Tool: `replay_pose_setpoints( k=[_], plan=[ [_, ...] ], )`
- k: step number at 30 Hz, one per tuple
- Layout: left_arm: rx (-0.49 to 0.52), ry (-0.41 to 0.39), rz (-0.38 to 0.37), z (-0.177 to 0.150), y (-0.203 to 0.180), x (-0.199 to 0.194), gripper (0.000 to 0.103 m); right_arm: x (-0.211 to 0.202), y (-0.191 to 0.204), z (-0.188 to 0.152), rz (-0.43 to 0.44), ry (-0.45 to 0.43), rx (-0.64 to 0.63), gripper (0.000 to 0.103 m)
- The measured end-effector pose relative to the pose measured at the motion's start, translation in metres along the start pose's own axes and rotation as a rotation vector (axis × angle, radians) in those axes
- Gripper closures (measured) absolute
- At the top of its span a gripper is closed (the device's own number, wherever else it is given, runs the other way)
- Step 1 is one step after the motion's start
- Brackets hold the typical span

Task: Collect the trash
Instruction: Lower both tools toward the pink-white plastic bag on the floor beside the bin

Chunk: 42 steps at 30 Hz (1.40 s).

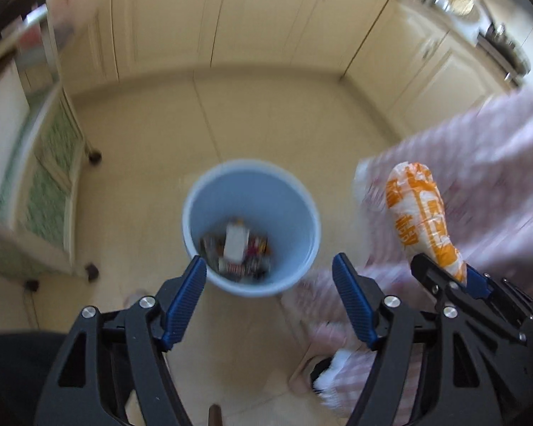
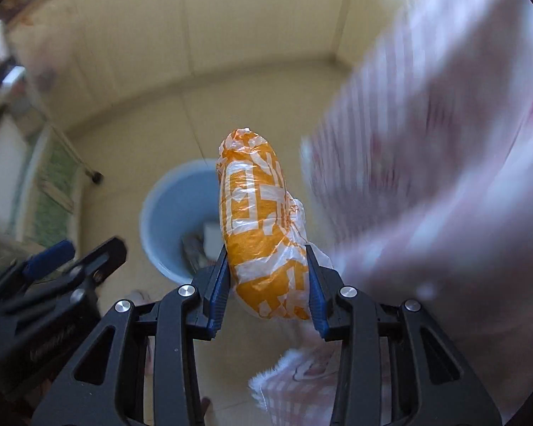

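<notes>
A light blue bin [image 1: 251,227] stands on the beige floor with several wrappers [image 1: 236,250] at its bottom. My left gripper [image 1: 269,273] is open and empty above the bin's near rim. My right gripper [image 2: 267,266] is shut on an orange and white plastic bag [image 2: 257,220], rolled into a long bundle. In the left wrist view the bag [image 1: 421,213] hangs to the right of the bin, held by the right gripper [image 1: 444,277]. In the right wrist view the bin [image 2: 181,220] lies behind and left of the bag, and the left gripper [image 2: 74,255] shows at lower left.
A person in pink striped clothes [image 1: 479,177] stands right of the bin, feet near the grippers. Cream cabinets [image 1: 266,17] line the far wall. A wheeled cart with green panels [image 1: 46,191] stands at the left. A counter with utensils [image 1: 479,10] is at upper right.
</notes>
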<state>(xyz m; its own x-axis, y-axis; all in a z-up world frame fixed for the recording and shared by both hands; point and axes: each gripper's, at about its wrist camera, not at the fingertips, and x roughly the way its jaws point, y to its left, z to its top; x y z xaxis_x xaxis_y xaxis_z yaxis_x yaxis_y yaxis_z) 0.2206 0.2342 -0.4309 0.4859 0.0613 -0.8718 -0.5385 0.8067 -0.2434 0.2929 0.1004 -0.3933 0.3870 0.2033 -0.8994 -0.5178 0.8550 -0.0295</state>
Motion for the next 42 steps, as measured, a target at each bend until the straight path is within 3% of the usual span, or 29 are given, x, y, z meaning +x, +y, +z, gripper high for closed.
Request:
replay_pose_setpoints(
  k=[5,8,11,16,22,29,37,42],
  plan=[
    [-0.014,0.182,-0.006,-0.051,0.0,0.074,0.032,0.077,-0.022,-0.036,-0.073,0.142,0.06,0.068],
    [-0.017,0.188,0.021,-0.068,0.001,0.102,0.031,0.108,-0.029,-0.05,-0.099,0.203,0.08,0.068],
    [-0.085,0.26,0.001,-0.083,0.003,0.132,0.032,0.132,-0.04,-0.056,-0.145,0.237,0.083,0.068],
    [-0.161,0.246,0.025,-0.112,-0.006,0.174,0.032,0.165,-0.046,-0.058,-0.215,0.249,0.071,0.068],
    [-0.44,0.296,-0.053,-0.14,0.008,0.236,0.032,0.216,-0.049,-0.067,-0.243,0.305,0.049,0.068],
    [-0.563,0.325,-0.134,-0.169,-0.002,0.302,0.032,0.276,-0.04,-0.06,-0.262,0.349,-0.019,0.068],
    [-0.699,0.345,-0.165,-0.18,0.001,0.367,0.032,0.333,-0.044,-0.076,-0.306,0.38,0.029,0.068],
    [-0.686,0.348,-0.159,-0.184,0.001,0.392,0.032,0.355,-0.048,-0.085,-0.306,0.397,0.008,0.068]
  ],
)
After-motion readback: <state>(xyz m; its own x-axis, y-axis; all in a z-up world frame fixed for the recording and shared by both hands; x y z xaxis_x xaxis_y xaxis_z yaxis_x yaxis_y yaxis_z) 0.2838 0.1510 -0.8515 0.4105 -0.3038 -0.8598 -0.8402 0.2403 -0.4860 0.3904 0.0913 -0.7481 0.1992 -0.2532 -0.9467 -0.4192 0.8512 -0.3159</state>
